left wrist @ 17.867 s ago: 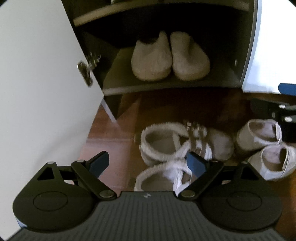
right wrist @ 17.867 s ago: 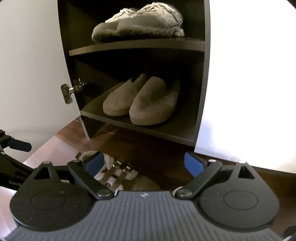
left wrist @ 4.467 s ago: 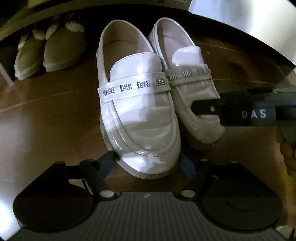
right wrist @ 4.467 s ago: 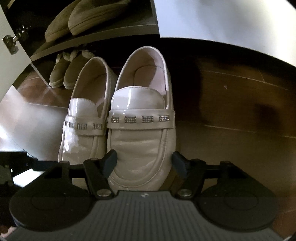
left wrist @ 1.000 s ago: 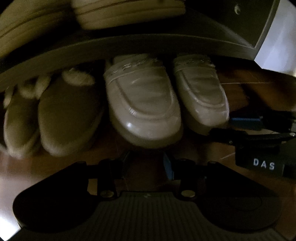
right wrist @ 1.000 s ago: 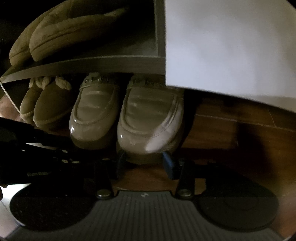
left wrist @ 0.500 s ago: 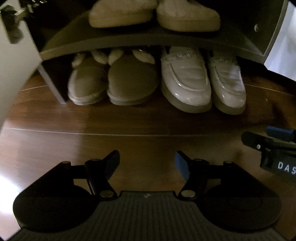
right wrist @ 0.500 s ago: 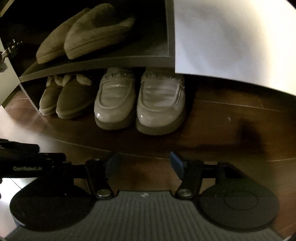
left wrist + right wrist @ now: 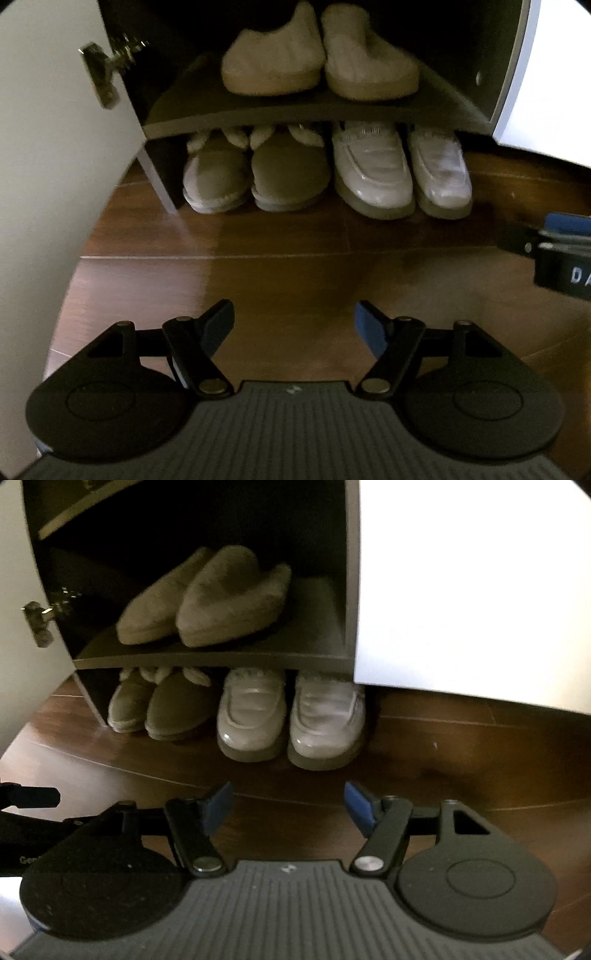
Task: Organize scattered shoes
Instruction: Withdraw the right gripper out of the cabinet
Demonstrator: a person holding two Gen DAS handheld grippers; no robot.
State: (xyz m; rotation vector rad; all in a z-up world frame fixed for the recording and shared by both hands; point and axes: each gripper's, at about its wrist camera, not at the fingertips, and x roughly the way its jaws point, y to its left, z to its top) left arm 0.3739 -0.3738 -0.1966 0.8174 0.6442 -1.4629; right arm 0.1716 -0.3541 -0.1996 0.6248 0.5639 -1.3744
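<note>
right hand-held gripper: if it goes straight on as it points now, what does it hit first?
Probably the bare wood floor just short of the white loafers; the right hand-held gripper stands open, empty. Depth unclear.

The loafers [image 9: 400, 173] are glossy off-white with a band of small silvery studs across the top and greyish soles. Beside them the fur-trimmed slippers [image 9: 255, 173] are dull taupe with cream fleece at the collar. The slippers on the shelf [image 9: 317, 62] above are pale beige and fuzzy. The cabinet [image 9: 207, 661] is dark brown to black inside, its doors [image 9: 472, 590] white. The floor [image 9: 295, 266] is reddish-brown wood with fine plank seams. Each gripper [image 9: 294, 325] is black with blue pads [image 9: 365, 326]
</note>
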